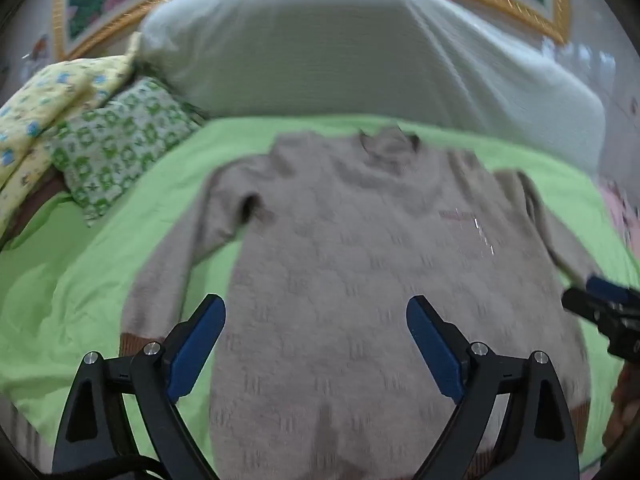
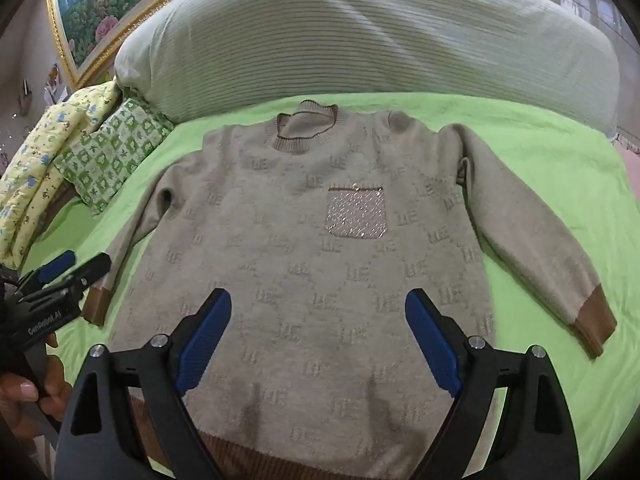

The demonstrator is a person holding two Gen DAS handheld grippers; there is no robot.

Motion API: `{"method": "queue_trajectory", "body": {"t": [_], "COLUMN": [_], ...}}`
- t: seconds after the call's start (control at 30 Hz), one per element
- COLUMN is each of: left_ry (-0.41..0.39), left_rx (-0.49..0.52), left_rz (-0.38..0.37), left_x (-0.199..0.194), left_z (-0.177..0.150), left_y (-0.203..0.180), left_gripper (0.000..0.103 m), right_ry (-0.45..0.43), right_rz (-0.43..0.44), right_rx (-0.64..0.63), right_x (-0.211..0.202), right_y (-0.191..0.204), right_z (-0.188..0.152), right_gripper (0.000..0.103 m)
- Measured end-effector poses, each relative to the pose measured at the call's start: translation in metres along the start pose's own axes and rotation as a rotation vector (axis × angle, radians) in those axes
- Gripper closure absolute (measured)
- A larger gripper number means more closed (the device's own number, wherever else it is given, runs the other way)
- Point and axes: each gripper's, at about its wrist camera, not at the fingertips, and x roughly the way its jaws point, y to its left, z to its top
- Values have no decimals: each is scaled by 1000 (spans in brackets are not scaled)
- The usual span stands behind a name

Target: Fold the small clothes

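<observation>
A small beige knit sweater [image 2: 320, 240] with brown cuffs, a brown hem and a sparkly chest pocket [image 2: 356, 212] lies flat, face up, on a green bedsheet [image 2: 560, 184], sleeves spread out. It also shows, blurred, in the left wrist view [image 1: 360, 260]. My right gripper [image 2: 318, 308] is open and empty above the sweater's lower body. My left gripper [image 1: 316, 316] is open and empty above the sweater's lower left part; it also shows in the right wrist view [image 2: 76, 260] near the left cuff [image 2: 94, 306]. The right gripper shows at the right edge of the left wrist view [image 1: 600, 296].
A large striped white pillow [image 2: 380, 40] lies behind the sweater. A green-patterned cloth [image 2: 112, 152] and a yellow printed quilt [image 2: 44, 152] are piled at the left. A gold-framed flower picture [image 2: 92, 12] hangs on the wall behind.
</observation>
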Motion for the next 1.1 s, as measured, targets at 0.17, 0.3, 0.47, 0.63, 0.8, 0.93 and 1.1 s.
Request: {"method": "queue_trajectory", "body": {"t": [0.17, 0.3, 0.47, 0.63, 0.8, 0.93, 1.1], "left_ry": [30, 53, 76, 88, 96, 98, 97], "left_rx": [-15, -4, -18, -29, -30, -22, -19], "left_rz": [-4, 23, 35, 41, 44, 45, 42], "left_x": [-4, -7, -9, -8, -7, -7, -8], "left_z": [8, 18, 35, 39, 37, 36, 35], "left_y": [-8, -15, -16, -15, -17, -19, -20], "left_gripper": [15, 14, 14, 14, 14, 14, 14], "right_ry": [15, 17, 32, 30, 28, 31, 30], "right_rz": [19, 18, 20, 17, 12, 8, -4], "right_rx": [25, 25, 53, 54, 43, 34, 24], "right_x": [11, 19, 20, 19, 20, 22, 21], "right_y": [16, 23, 21, 24, 25, 27, 28], "right_z": [1, 3, 1, -1, -2, -4, -6], "right_gripper": [14, 14, 14, 14, 14, 14, 14]}}
